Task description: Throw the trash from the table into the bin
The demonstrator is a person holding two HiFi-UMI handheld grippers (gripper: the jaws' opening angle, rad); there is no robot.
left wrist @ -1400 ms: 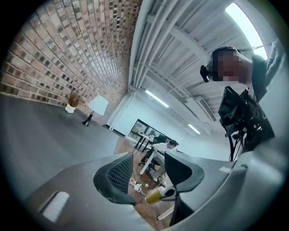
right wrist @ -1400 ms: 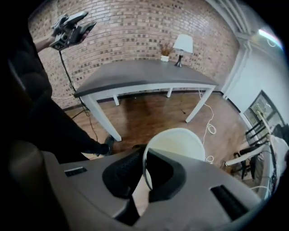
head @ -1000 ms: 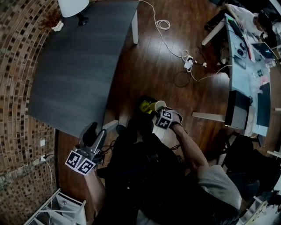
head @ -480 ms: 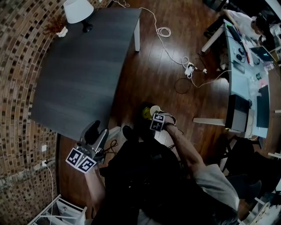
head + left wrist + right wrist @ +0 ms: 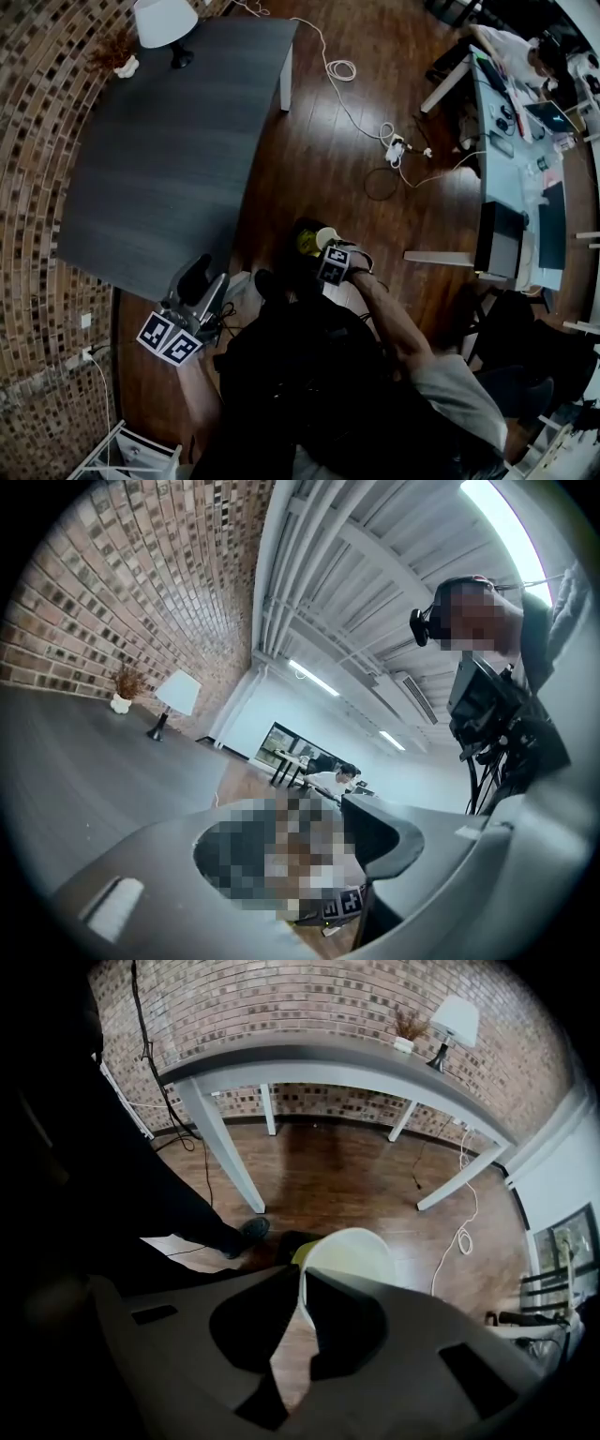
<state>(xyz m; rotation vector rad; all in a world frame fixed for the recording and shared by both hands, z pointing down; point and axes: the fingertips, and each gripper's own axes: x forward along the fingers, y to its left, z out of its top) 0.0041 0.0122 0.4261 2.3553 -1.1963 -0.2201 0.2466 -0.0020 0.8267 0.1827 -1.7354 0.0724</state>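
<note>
White paper cup (image 5: 352, 1251) is pinched by its wall btw the near-closed jaws of the right gripper (image 5: 302, 1274), which points down. It hangs right at the edge of the small dark bin (image 5: 298, 228) w/ smth yellow-green inside, on the brown wood floor (image 5: 328, 141) just off the near corner of the dark grey table (image 5: 169, 141). Left gripper (image 5: 202, 284) is by the table's near edge, jaws apart, nothing in them afaict, and a white-shaded lamp (image 5: 161, 21) sits at the table's far end.
</note>
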